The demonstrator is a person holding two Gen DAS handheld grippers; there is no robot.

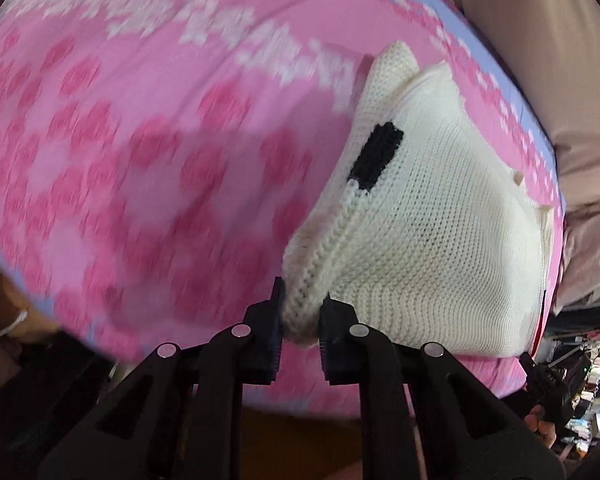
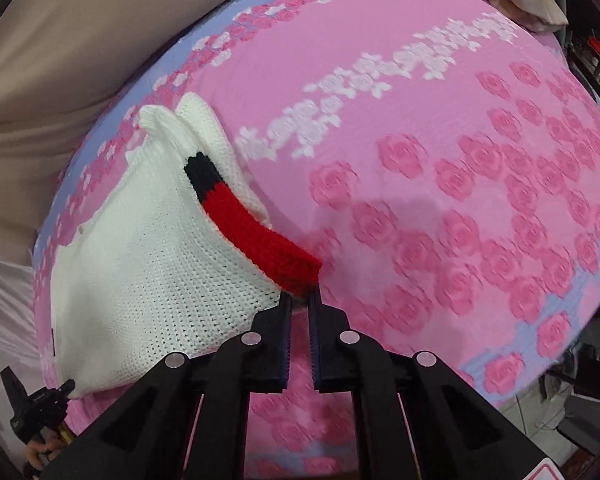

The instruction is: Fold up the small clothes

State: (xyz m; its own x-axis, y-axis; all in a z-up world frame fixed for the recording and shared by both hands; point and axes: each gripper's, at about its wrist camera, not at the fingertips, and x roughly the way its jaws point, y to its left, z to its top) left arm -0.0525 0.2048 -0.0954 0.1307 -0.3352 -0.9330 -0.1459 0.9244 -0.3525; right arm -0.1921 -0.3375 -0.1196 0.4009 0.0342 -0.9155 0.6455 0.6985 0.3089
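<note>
- The white knit sweater (image 1: 428, 216) lies spread over the pink rose-print bedsheet (image 1: 140, 128), toward the sheet's far edge, where the pale blue border (image 2: 148, 80) meets beige bedding (image 2: 60, 40).
- The left gripper (image 1: 302, 316) is clamped on a ribbed white corner of the sweater; the knit bunches thickly between its two black fingers (image 1: 260, 328) and lifts slightly off the sheet there.
- A black knit patch (image 1: 376, 156) sits on the sweater, on the side away from the beige bedding, beyond the pinched corner.
- In the left wrist view the sheet is blurred while the sweater looks sharp.
- The right gripper (image 2: 300, 300) pinches the end of a red knit band (image 2: 260, 236) of the sweater, its jaws drawn nearly together on the thin fabric.
- The red band curves away from the right gripper along the sweater's edge and turns into a black section (image 2: 202, 176) farther up.
- Past the black section, two white folded points (image 2: 180, 120) of the sweater stick up near the blue border.
- Each gripper appears in the other's view at the sweater's opposite near corner: the right one at the lower right of the left view (image 1: 540, 376), the left one at the lower left of the right view (image 2: 48, 404).
- Cluttered dark shelving (image 1: 580, 380) shows off the sheet's edge beyond the sweater.
</note>
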